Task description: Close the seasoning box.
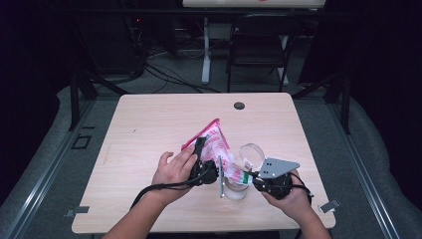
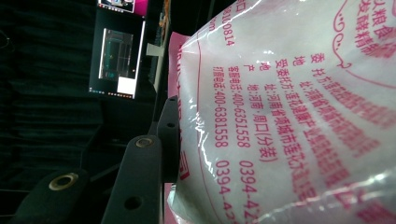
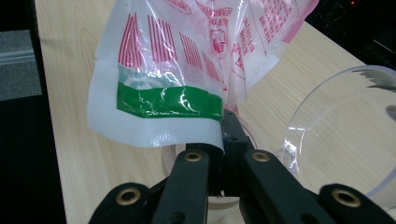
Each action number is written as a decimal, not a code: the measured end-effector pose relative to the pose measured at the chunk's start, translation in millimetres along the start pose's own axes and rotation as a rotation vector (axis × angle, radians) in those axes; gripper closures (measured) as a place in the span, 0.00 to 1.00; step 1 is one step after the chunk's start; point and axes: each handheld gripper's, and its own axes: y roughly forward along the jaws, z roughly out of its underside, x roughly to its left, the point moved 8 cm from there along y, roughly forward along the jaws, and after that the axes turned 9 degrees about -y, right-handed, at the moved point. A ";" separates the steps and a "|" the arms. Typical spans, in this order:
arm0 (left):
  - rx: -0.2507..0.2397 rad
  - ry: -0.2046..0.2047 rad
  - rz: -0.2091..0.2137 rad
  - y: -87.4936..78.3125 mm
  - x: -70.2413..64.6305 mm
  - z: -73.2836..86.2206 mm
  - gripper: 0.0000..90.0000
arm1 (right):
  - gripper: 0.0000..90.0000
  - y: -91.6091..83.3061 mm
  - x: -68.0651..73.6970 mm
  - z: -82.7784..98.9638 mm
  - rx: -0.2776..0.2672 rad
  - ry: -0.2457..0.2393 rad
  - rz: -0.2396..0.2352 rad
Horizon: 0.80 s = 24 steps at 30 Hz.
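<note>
A clear plastic bag (image 1: 215,142) printed in pink and red, full of white stuff, hangs tilted over the table's middle. My left gripper (image 1: 201,147) is shut on its body; in the left gripper view the bag (image 2: 289,112) presses against one black jaw finger (image 2: 142,179). My right gripper (image 3: 227,123) is shut on the bag's lower white corner beside a green strip (image 3: 168,101). That corner (image 1: 238,174) points down over a clear jar (image 1: 236,191) on the table. The right gripper (image 1: 249,175) sits level, just right of the jar.
A clear round lid or bowl (image 1: 252,151) lies behind the right hand, and shows as a curved clear wall (image 3: 343,133) in the right gripper view. The wooden table (image 1: 149,124) has a dark cable hole (image 1: 239,105) near its far edge. A chair (image 1: 259,45) stands beyond it.
</note>
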 end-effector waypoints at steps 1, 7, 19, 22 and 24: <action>0.004 -0.001 0.004 0.1 -0.2 0.0 0.71 | 1.00 0.0 0.0 0.1 0.001 -0.001 0.001; 0.003 -0.001 0.002 0.5 0.7 -0.7 0.71 | 1.00 -0.1 0.2 0.0 0.000 -0.001 0.000; 0.002 0.002 0.000 1.9 2.0 -2.9 0.71 | 1.00 -0.6 0.3 0.9 0.005 -0.006 -0.003; 0.003 0.003 -0.002 1.9 2.3 -2.9 0.71 | 1.00 0.0 0.7 1.1 0.006 -0.007 -0.005; 0.005 0.003 -0.002 1.8 2.5 -2.8 0.71 | 1.00 0.4 1.1 0.8 0.003 -0.005 -0.005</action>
